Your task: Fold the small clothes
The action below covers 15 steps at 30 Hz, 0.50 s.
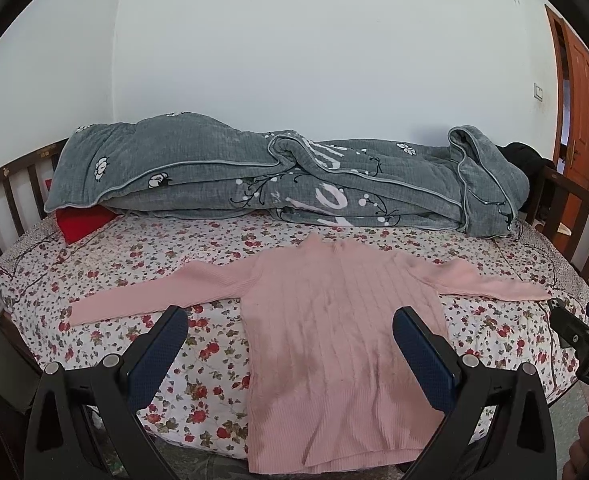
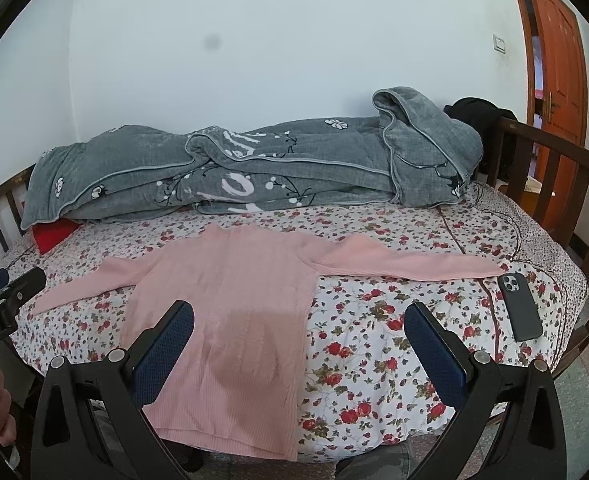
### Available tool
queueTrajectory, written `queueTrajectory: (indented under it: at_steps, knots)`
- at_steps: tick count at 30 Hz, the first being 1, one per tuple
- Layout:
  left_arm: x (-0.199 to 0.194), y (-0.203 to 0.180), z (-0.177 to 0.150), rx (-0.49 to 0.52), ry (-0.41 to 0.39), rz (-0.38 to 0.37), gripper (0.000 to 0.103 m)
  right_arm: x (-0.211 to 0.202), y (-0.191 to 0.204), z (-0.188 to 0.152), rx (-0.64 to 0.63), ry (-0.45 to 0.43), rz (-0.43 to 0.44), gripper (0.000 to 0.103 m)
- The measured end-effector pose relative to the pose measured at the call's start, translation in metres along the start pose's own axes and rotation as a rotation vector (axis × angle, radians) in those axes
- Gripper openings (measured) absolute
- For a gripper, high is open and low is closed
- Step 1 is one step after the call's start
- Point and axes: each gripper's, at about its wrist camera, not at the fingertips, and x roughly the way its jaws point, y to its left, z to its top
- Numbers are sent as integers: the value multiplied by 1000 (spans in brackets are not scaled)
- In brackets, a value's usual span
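I see the sweater [image 1: 334,320] flat on the bed [image 1: 134,264], sleeves spread. My left gripper [image 1: 290,328] and right gripper [image 2: 300,324] hover above it, fingers apart.

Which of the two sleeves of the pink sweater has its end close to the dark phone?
The sleeve on the right gripper's side: its cuff ends just beside the phone. The other sleeve stretches the opposite way, with bare floral sheet around its end.

We see the left gripper [image 1: 290,322] with black arms, silver screws. The fingers [image 1: 156,354] carry blue dotted pads. The right gripper [image 2: 300,320] looks identical.
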Motion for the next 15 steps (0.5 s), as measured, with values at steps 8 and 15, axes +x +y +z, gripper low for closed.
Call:
queueTrajectory:
  at_steps: [8,15]
  knots:
    - [1,2,1,-3,4,-7,103,-3,0,1,2,-7,-3,103]
    - [1,4,2,-20,13,-15,103,-3,1,3,1,-10,-5,103]
